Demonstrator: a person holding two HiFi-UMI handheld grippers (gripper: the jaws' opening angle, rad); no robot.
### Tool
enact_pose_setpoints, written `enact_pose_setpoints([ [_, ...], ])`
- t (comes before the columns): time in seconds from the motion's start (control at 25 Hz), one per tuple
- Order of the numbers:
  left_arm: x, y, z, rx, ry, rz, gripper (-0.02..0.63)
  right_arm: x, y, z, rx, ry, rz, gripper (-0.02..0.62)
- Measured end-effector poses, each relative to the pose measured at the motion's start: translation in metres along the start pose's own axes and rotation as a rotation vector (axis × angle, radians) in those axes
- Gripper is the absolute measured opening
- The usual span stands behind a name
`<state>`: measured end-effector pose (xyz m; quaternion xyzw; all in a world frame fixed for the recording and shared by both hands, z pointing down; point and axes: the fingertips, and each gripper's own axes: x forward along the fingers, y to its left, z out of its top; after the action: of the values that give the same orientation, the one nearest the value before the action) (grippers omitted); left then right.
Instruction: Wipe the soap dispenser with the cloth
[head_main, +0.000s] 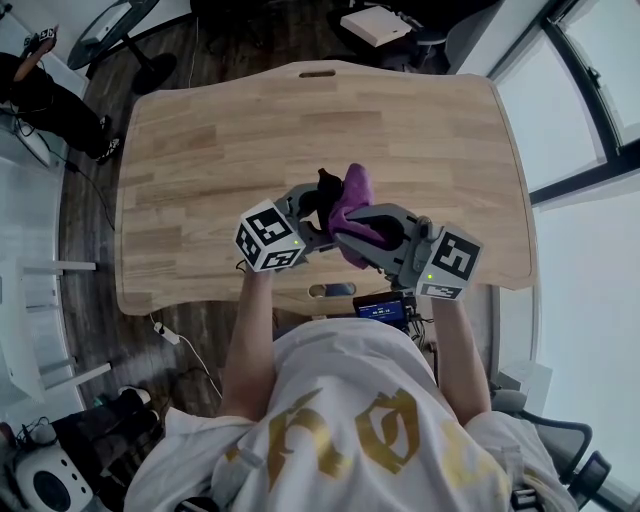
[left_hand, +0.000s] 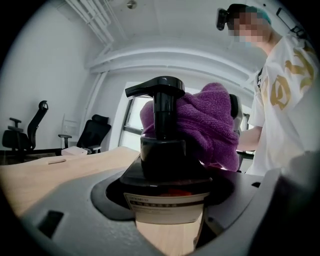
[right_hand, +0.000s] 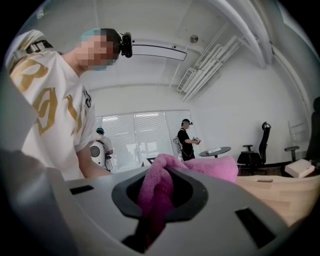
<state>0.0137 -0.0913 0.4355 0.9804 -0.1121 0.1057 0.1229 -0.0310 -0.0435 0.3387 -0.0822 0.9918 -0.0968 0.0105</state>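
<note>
The soap dispenser (left_hand: 165, 165) is a dark bottle with a black pump head and a pale label. My left gripper (head_main: 312, 213) is shut on its body and holds it above the wooden table (head_main: 220, 140). In the head view the pump (head_main: 326, 186) pokes up just left of the purple cloth (head_main: 352, 205). My right gripper (head_main: 352, 238) is shut on that cloth (right_hand: 157, 192), which is bunched between its jaws. The cloth (left_hand: 210, 125) is pressed against the pump and the bottle's right shoulder. Most of the bottle is hidden in the head view.
Both grippers hover over the table's near edge. A black device with a small screen (head_main: 380, 308) hangs under that edge. Office chairs (left_hand: 92, 134) and a round side table (right_hand: 216, 150) stand further off, and two other people (right_hand: 187, 137) stand near the windows.
</note>
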Motion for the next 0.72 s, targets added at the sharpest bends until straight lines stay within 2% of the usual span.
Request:
enact_pose_setpoints([
  [0.44,-0.001,0.0,-0.001,-0.011,-0.013,-0.003,0.359,-0.023,-0.011,-0.007,0.043,-0.02,-0.04,0.034],
  [0.72,-0.006,0.004,0.007,-0.043,-0.068,0.011,0.359,-0.041,-0.004,-0.007,0.115,-0.016,0.036,0.034],
])
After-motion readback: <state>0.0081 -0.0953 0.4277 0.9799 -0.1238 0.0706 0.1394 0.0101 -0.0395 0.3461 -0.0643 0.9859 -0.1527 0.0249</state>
